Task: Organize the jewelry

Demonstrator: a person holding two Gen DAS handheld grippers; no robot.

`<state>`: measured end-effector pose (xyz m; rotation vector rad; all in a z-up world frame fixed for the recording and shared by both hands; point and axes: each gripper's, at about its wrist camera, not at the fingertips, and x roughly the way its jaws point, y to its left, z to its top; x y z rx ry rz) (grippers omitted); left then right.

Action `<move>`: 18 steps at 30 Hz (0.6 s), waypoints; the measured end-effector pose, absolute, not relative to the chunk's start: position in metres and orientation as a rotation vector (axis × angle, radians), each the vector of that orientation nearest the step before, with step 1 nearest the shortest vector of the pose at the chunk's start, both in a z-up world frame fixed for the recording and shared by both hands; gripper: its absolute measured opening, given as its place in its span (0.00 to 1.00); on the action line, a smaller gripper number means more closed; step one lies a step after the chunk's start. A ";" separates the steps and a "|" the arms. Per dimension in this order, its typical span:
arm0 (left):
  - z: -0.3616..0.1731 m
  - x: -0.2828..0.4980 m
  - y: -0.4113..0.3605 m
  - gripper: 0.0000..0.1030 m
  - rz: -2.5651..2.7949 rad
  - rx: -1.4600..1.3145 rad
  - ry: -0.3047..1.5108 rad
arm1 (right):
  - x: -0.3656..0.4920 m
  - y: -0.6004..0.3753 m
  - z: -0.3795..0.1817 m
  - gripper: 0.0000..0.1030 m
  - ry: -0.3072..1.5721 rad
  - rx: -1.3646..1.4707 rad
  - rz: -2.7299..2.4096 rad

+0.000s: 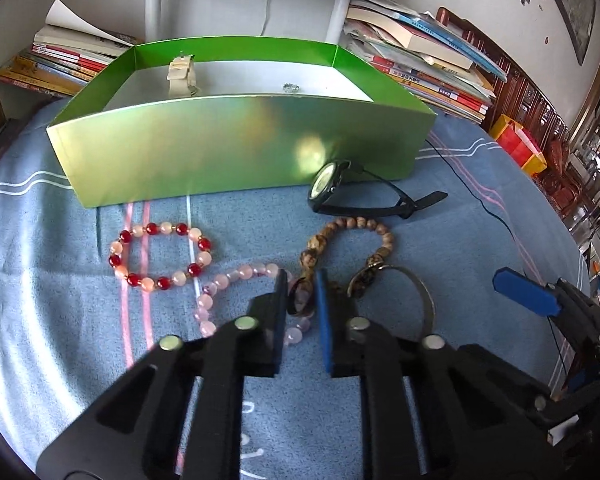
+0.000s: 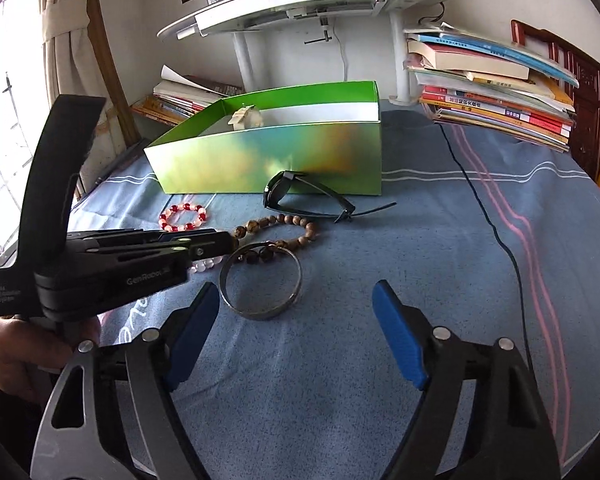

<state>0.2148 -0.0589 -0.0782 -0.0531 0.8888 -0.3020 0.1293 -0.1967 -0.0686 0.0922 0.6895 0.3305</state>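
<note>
- On the blue striped cloth [image 1: 480,216], lying in front of the green box [image 1: 228,148]: red-and-peach bead bracelet [image 1: 160,256], pink bead bracelet [image 1: 236,280], brown wooden bead bracelet [image 1: 352,236], metal bangle [image 2: 260,280], black watch [image 1: 340,190] just beside the box wall;
- Inside the box, sitting near the back wall: cream watch [image 1: 182,76]; lying toward the right: small sparkling piece [image 1: 290,88];
- Left gripper [image 1: 300,280] hovering low over the pink and brown beads, jaws nearly together around a dark bead; actually gripping or not, cannot tell;
- Right gripper [image 2: 296,304] spreading wide, holding nothing, near the bangle;
- Behind the box, leaning in stacks: books [image 2: 492,92].
</note>
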 end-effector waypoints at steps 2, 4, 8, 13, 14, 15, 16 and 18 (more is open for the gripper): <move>-0.076 0.214 -0.055 0.07 -0.311 -0.081 0.880 | 0.130 -0.196 -0.069 0.76 0.696 0.091 0.334; -0.070 0.211 -0.050 0.07 -0.322 -0.102 0.856 | 0.131 -0.194 -0.069 0.76 0.696 0.082 0.335; -0.050 0.199 -0.038 0.07 -0.327 -0.158 0.799 | 0.133 -0.188 -0.065 0.76 0.687 0.074 0.346; -0.013 0.164 -0.014 0.07 -0.283 -0.158 0.690 | 0.143 -0.167 -0.051 0.76 0.655 0.030 0.398; -0.010 0.159 -0.011 0.07 -0.270 -0.147 0.679 | 0.148 -0.156 -0.050 0.76 0.659 -0.003 0.424; -0.004 0.150 -0.006 0.07 -0.239 -0.127 0.661 | 0.154 -0.143 -0.051 0.73 0.672 -0.043 0.452; -0.002 0.145 -0.003 0.07 -0.222 -0.114 0.654 | 0.157 -0.136 -0.051 0.68 0.679 -0.061 0.471; 0.001 0.135 0.006 0.07 -0.196 -0.110 0.648 | 0.169 -0.114 -0.056 0.55 0.728 -0.108 0.526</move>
